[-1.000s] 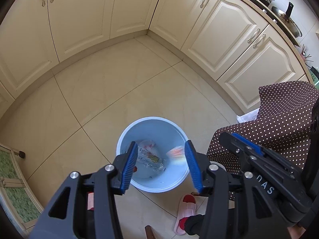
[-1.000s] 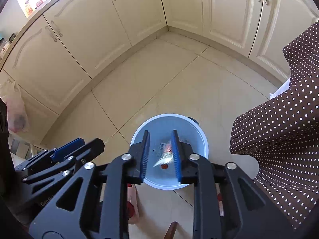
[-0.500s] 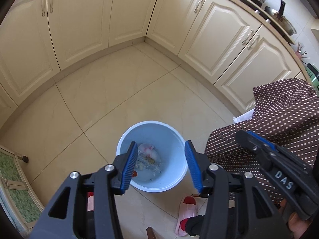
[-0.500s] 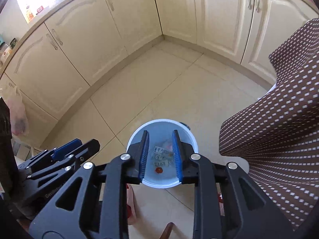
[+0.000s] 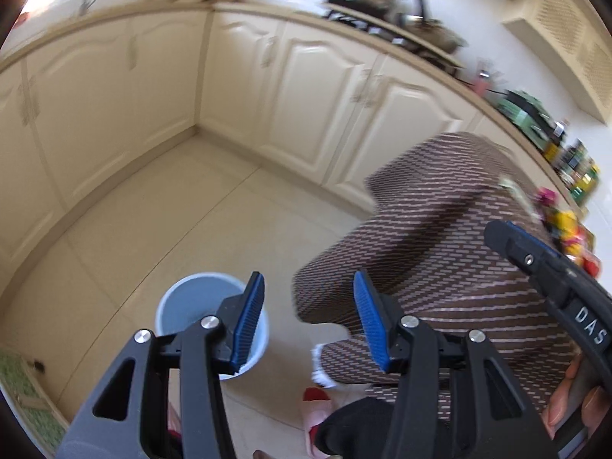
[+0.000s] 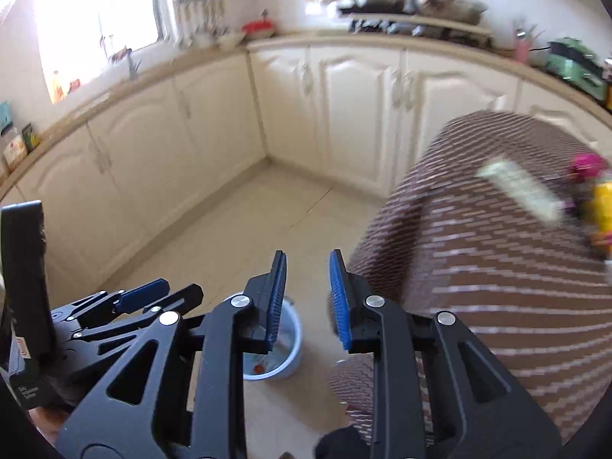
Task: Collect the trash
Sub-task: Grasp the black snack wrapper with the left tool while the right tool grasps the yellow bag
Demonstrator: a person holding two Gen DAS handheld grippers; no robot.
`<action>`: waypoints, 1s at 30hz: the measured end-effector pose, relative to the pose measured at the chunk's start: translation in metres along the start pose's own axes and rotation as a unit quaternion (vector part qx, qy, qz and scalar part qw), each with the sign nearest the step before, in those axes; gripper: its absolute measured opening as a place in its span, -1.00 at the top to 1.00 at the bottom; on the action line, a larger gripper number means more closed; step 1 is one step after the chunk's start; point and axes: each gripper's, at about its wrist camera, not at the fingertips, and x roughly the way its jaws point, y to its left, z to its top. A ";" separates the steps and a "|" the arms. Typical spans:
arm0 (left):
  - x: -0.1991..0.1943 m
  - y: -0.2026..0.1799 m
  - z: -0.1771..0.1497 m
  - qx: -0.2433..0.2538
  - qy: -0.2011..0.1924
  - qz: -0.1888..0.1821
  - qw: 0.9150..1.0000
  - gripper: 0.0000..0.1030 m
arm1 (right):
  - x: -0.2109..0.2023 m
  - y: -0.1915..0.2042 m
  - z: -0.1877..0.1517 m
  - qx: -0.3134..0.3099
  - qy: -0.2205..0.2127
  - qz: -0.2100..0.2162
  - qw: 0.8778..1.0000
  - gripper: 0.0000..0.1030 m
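Your left gripper hangs with its blue pads wide apart and nothing between them; your right gripper is also parted and empty, with a narrower gap. Below them on the tiled floor stands the pale blue trash bucket, round and upright, with scraps and a red bit lying at its bottom in the right wrist view. Just beside it hangs the brown dotted tablecloth, where blurred wrappers lie near colourful items.
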 end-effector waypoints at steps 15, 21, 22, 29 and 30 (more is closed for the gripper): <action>-0.019 -0.173 0.024 0.112 -0.003 -0.105 0.988 0.00 | -0.097 -0.167 -0.013 0.101 -0.036 -0.153 0.982 0.07; -0.006 -0.207 0.024 0.141 0.009 -0.102 0.985 -0.01 | -0.074 -0.201 -0.010 0.114 0.019 -0.155 0.981 0.02; -0.006 -0.206 0.023 0.143 0.010 -0.102 0.984 -0.02 | -0.069 -0.205 -0.010 0.118 0.026 -0.152 0.981 0.01; 0.014 -0.232 0.026 0.155 0.026 -0.107 0.982 -0.02 | -0.055 -0.225 0.006 0.148 0.042 -0.116 0.981 -0.16; 0.017 -0.235 0.027 0.157 0.028 -0.107 0.981 -0.02 | -0.055 -0.227 0.009 0.149 0.039 -0.122 0.980 -0.19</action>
